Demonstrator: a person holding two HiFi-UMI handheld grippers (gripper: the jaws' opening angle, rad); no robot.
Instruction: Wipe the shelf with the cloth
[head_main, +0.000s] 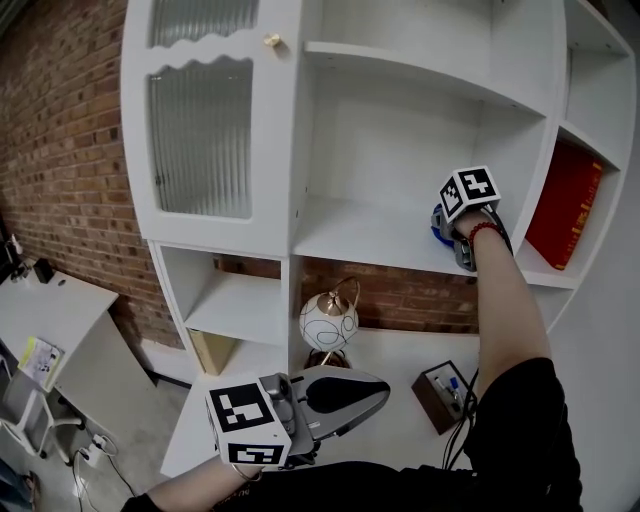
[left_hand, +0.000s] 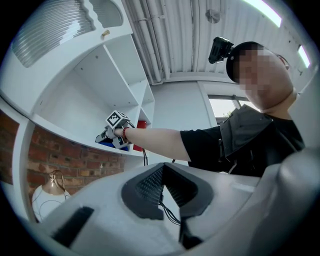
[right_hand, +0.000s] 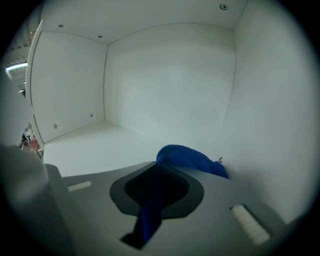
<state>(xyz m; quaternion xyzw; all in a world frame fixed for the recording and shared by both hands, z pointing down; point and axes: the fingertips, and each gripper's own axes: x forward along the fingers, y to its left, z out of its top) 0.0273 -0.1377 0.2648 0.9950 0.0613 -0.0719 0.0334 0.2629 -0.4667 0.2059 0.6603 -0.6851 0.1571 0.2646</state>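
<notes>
My right gripper (head_main: 450, 228) reaches into the white shelf (head_main: 350, 235) at its middle level, close to the right wall of that compartment. It is shut on a blue cloth (right_hand: 191, 156), which bunches up ahead of the jaws and rests on the shelf board (right_hand: 95, 145) by the back right corner. A strip of the cloth runs back between the jaws. In the head view a bit of blue cloth (head_main: 437, 224) shows under the marker cube. My left gripper (head_main: 372, 392) hangs low in front of the lower shelves, shut and holding nothing; it is the same left gripper (left_hand: 162, 172) whose view looks up at the person.
A red book (head_main: 563, 205) leans in the compartment to the right. Below stand a round white ornament (head_main: 328, 320) and a brown box with pens (head_main: 445, 395). A ribbed glass door (head_main: 200, 140) closes the upper left cabinet. A white desk (head_main: 50, 310) stands at left.
</notes>
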